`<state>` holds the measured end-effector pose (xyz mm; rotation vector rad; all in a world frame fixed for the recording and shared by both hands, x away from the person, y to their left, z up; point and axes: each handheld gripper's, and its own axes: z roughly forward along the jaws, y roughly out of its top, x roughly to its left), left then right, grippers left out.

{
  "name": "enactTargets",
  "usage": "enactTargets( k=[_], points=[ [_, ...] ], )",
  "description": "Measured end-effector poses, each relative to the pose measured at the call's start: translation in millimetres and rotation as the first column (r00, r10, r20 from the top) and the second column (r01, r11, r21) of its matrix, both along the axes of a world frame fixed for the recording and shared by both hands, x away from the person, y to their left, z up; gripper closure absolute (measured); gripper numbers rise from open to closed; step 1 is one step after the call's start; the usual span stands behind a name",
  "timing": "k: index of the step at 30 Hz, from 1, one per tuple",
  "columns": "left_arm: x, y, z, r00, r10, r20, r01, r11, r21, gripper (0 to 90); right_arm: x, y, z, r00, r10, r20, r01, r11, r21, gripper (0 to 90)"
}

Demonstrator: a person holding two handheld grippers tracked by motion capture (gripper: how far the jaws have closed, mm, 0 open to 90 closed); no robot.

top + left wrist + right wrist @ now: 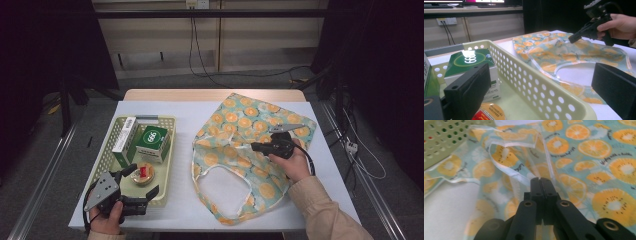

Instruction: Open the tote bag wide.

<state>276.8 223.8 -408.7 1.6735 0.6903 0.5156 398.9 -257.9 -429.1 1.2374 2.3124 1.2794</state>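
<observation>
A tote bag point(250, 120) printed with orange and kiwi slices lies flat on the right half of the table, its handle loop toward me. My right gripper point(255, 146) is over its middle, shut, with the bag's white hem point(506, 170) running into the closed jaw tips point(540, 180) and the cloth puckered there. From the left gripper view, the right gripper's tip point(572, 39) meets the bag point(564, 55). My left gripper point(141, 181) stands open at the front of a pale perforated basket point(167, 165), one jaw inside and one outside the basket wall point(541, 92).
The basket holds a green box point(152, 140), a long white-and-green box point(125, 137) and a round tin with a red and gold lid point(143, 173). A white sheet point(185, 200) covers the table. Cables trail on the floor behind the table.
</observation>
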Motion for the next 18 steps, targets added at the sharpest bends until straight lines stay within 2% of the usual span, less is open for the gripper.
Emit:
enactTargets(
  k=[5,7,10,13,14,18],
  points=[
    [0.2,0.1,0.0,1.0000,-0.001,0.000,0.001,1.0000,-0.001,2.2,7.9,-1.8,-10.7,0.9994,-0.031,-0.016,0.031,0.9990,-0.033,89.5],
    [0.3,0.2,-0.2,1.0000,0.000,0.000,0.000,1.0000,0.000,2.2,9.8,0.4,-14.8,0.9995,-0.027,-0.015,0.027,0.9978,-0.060,89.3],
    [0.3,0.6,-0.1,1.0000,-0.002,0.001,0.002,1.0000,0.004,2.2,10.4,5.7,-19.1,0.9996,-0.009,-0.027,0.007,0.9973,-0.073,88.7],
    [0.4,0.8,-0.2,1.0000,-0.002,0.001,0.002,1.0000,0.003,2.2,9.6,9.6,-20.8,0.9997,0.003,-0.024,-0.005,0.9961,-0.088,88.3],
    [0.4,0.7,-0.3,1.0000,-0.002,0.000,0.002,1.0000,0.005,2.2,9.2,12.5,-22.3,0.9997,0.009,-0.022,-0.011,0.9939,-0.110,87.8],
    [0.1,0.3,-0.1,1.0000,-0.002,0.000,0.002,1.0000,0.000,2.2,9.4,13.9,-24.1,0.9999,0.014,-0.010,-0.015,0.9917,-0.127,85.2]
  ],
)
